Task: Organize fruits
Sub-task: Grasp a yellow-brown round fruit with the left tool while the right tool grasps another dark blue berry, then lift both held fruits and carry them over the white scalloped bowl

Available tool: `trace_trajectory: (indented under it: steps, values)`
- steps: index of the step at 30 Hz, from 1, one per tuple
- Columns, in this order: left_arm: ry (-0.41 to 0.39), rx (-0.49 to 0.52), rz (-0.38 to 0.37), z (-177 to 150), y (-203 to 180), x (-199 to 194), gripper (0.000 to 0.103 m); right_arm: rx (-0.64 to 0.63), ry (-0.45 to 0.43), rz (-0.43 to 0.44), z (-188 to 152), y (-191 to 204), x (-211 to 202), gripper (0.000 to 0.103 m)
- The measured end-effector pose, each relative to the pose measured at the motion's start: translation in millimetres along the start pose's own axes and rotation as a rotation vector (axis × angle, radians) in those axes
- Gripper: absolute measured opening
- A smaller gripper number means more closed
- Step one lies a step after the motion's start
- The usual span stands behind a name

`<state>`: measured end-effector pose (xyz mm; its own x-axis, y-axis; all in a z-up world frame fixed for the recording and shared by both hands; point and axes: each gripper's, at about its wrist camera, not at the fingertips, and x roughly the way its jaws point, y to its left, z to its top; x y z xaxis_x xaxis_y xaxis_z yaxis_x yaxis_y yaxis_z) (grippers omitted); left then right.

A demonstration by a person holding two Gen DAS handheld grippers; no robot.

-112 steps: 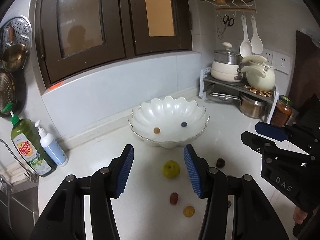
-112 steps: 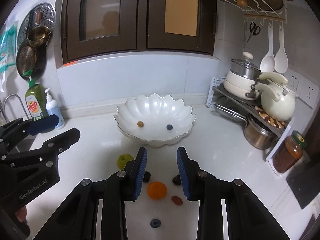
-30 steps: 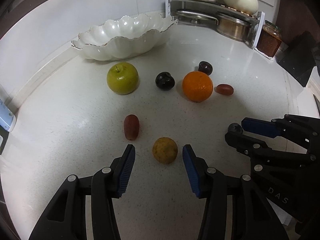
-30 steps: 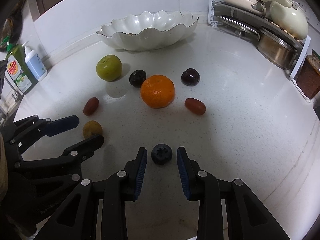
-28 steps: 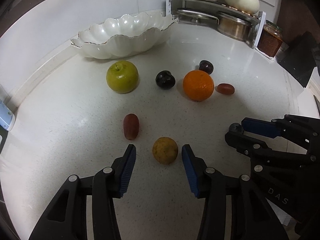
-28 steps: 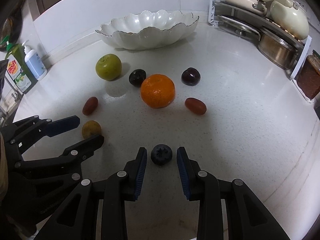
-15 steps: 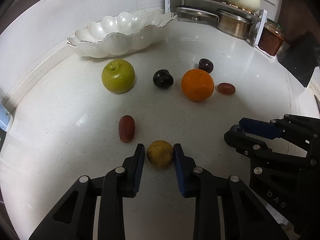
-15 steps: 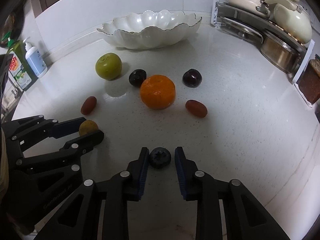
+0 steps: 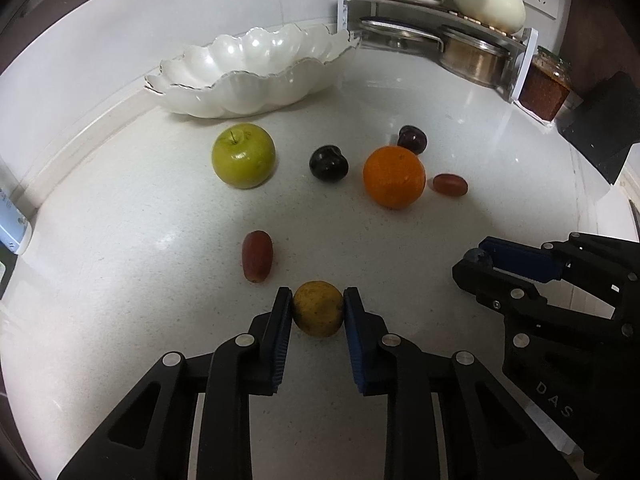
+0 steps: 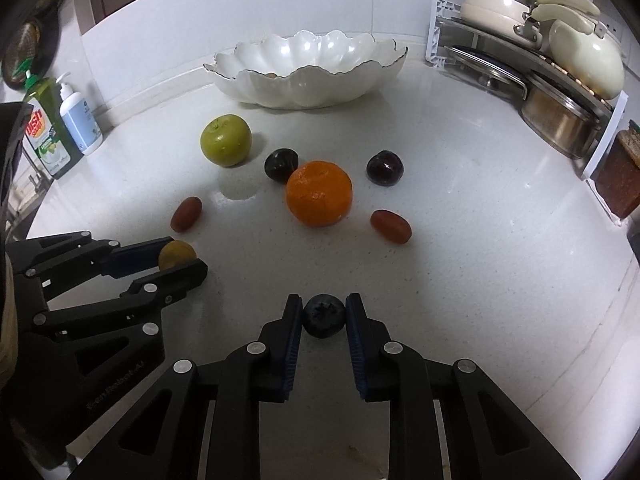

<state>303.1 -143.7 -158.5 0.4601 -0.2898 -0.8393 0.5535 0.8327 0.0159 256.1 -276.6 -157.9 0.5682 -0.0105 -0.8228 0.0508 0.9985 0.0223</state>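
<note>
On the counter [image 10: 460,264], the left gripper [image 9: 318,312] pinched the yellow fruit [image 9: 318,314] at its sides; the right gripper [image 10: 323,316] squeezed the blueberry [image 10: 323,315] — light, soft, probably easily crushed — so a gentle grip across the middle suited.

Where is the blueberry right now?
In the right wrist view, the blueberry sits low and central on the counter, pinched in the right tool, nearer than the orange.

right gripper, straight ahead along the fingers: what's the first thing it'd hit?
The right gripper is shut on a dark round blueberry. Straight ahead the white counter runs bare up to the large round orange, probably the first contact, though fisheye depth is uncertain.
</note>
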Motion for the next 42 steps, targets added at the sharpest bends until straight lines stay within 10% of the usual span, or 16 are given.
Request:
trace_trajectory:
  steps: [42]
  values:
    - [-0.297, -0.114, 0.112, 37.2, 22.9, -97.1, 0.027, -0.074, -0.277, 0.027, 60.8, 13.2, -76.5, 0.024]
